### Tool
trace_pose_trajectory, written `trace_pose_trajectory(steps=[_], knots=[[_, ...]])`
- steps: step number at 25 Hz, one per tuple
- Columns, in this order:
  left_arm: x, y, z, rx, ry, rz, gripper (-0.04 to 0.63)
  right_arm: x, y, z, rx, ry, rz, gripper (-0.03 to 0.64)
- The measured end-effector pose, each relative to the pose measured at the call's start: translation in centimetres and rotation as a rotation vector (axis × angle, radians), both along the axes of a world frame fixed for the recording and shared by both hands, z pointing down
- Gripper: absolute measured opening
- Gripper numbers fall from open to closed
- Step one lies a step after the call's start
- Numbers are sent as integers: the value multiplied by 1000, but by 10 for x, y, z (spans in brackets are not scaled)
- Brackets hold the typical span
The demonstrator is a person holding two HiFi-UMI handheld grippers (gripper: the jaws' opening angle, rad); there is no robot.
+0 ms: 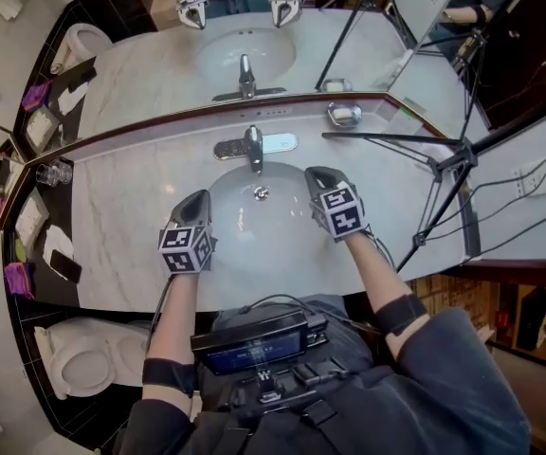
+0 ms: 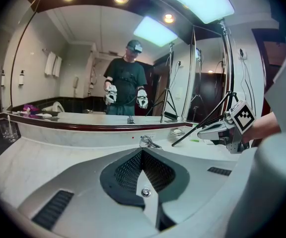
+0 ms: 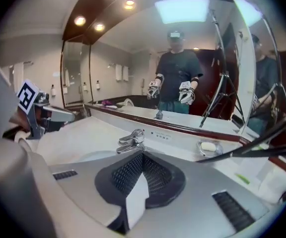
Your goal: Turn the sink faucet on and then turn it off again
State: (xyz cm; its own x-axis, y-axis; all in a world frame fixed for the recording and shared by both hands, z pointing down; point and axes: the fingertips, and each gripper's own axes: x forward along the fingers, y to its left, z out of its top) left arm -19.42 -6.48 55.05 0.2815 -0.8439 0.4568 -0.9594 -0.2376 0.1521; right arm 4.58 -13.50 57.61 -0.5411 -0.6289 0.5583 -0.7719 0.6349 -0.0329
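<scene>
Left gripper [image 1: 198, 197]: jaws closed, holding nothing, above the sink's [image 1: 254, 230] left edge | faucet [image 1: 253, 147]: at the basin's back, beyond both grippers, touched by neither | right gripper [image 1: 317, 172]: jaws closed, holding nothing, above the sink's right edge | soap dish [image 1: 344, 114]: on the counter [image 1: 121, 207], right of the faucet

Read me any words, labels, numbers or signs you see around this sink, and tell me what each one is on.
No text here can be read.
Marker cubes: black-and-white square patterns only, no letters.
Chest screen: lit lines, too blurred to read.
Marks behind the faucet: a small row, too small to read.
</scene>
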Motion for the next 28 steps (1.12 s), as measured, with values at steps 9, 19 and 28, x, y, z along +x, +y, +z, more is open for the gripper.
trace_pose_trajectory(steps=[9, 19, 28], knots=[[2, 10, -8, 9, 7, 4, 0, 35, 25, 3, -125, -277, 152, 18], [4, 14, -8, 5, 12, 26, 0, 44, 34, 4, -136, -347, 200, 18], [2, 13, -7, 10, 6, 3, 0, 48, 37, 15, -146, -318, 198, 18]])
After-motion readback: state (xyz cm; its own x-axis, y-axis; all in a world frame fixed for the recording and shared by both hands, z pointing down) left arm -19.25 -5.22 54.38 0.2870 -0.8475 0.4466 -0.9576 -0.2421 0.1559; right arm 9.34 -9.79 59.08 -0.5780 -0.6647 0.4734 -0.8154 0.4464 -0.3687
